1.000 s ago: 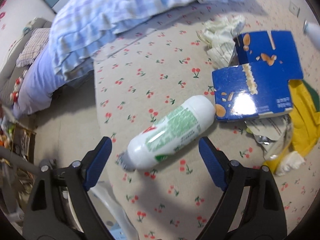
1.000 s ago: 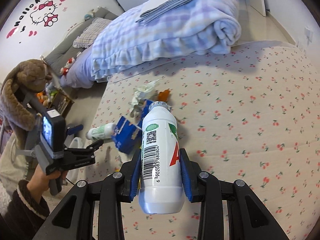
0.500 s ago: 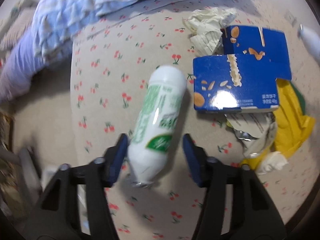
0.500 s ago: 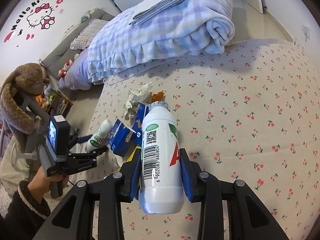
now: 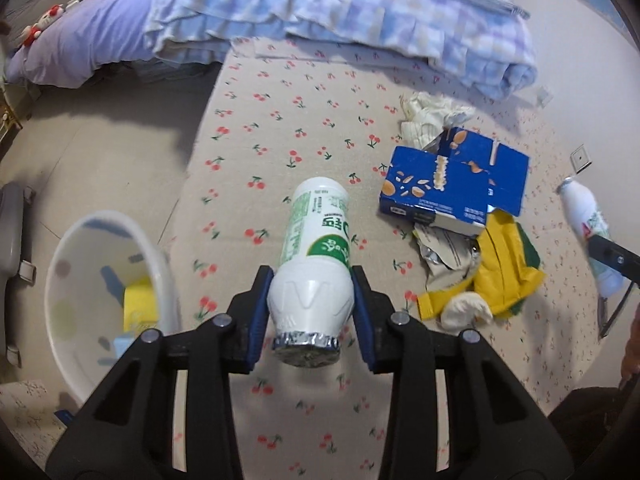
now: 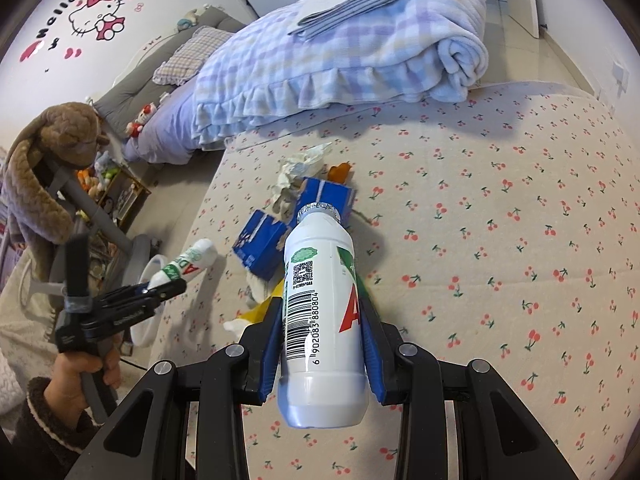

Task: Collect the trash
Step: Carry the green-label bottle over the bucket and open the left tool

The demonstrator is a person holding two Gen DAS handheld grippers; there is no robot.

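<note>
My left gripper [image 5: 312, 280] is shut on a white bottle with a green label [image 5: 316, 248], held above the cherry-print bed with its foil mouth toward the camera. It also shows in the right wrist view [image 6: 184, 266]. My right gripper [image 6: 322, 312] is shut on a second white bottle with a barcode and red letter [image 6: 320, 320], foil mouth pointing away. On the bed lie a blue carton [image 5: 456, 184], a crumpled cream paper [image 5: 428, 120], a foil wrapper [image 5: 444, 250] and a yellow wrapper [image 5: 500, 280]. A white bin [image 5: 80, 304] stands on the floor at left.
A folded checked blanket [image 5: 360, 16] lies at the far end of the bed. The bin holds a yellow item [image 5: 138, 308]. A brown plush toy [image 6: 48, 168] and a shelf of toys are at the left. The bed edge [image 5: 196, 168] drops to the floor.
My left gripper closed on the green-label bottle, lifted it off the bed and turned toward the white bin. The right gripper kept holding its bottle with little movement.
</note>
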